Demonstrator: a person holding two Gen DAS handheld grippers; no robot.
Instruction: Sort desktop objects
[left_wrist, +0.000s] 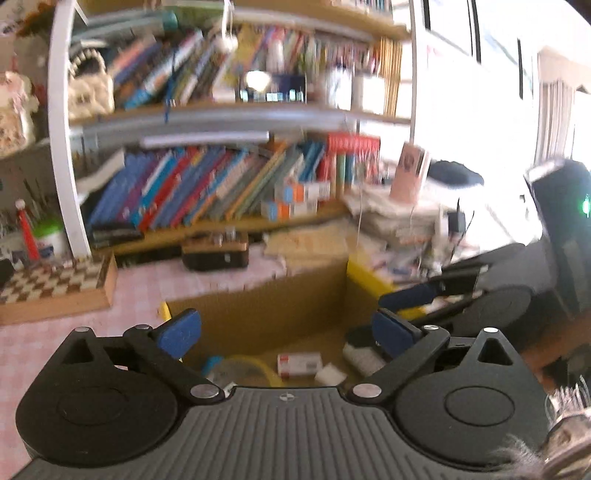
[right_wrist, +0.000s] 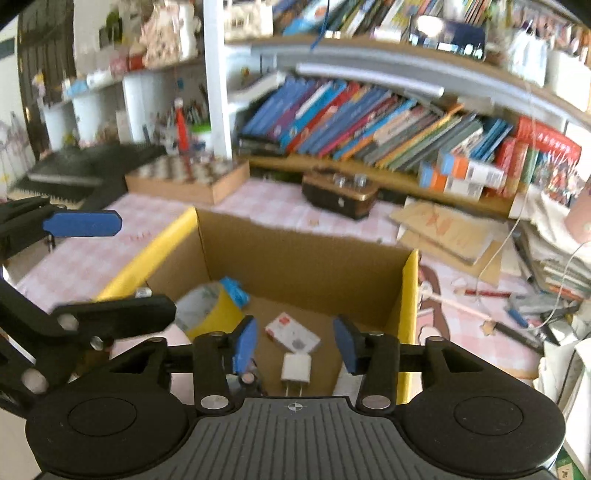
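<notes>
An open cardboard box (right_wrist: 303, 254) with yellow edges stands on the pink checked tablecloth. On its floor lie a white charger plug (right_wrist: 295, 369), a small red-and-white carton (right_wrist: 291, 334) and a yellow roll with blue wrapping (right_wrist: 218, 306). My right gripper (right_wrist: 295, 343) hangs over the box, open, its pads clear of the plug lying below them. In the left wrist view my left gripper (left_wrist: 286, 330) is open wide above the same box (left_wrist: 258, 302), with nothing between its fingers. The carton (left_wrist: 299, 363) shows there too. The right gripper's blue pads (left_wrist: 406, 295) reach in from the right.
A wooden chessboard case (right_wrist: 184, 177) and a dark brown box with knobs (right_wrist: 338, 194) sit behind the cardboard box. Full bookshelves (right_wrist: 369, 122) rise at the back. Flat cardboard pieces (right_wrist: 450, 229), stacked papers (left_wrist: 399, 218) and cables crowd the right side.
</notes>
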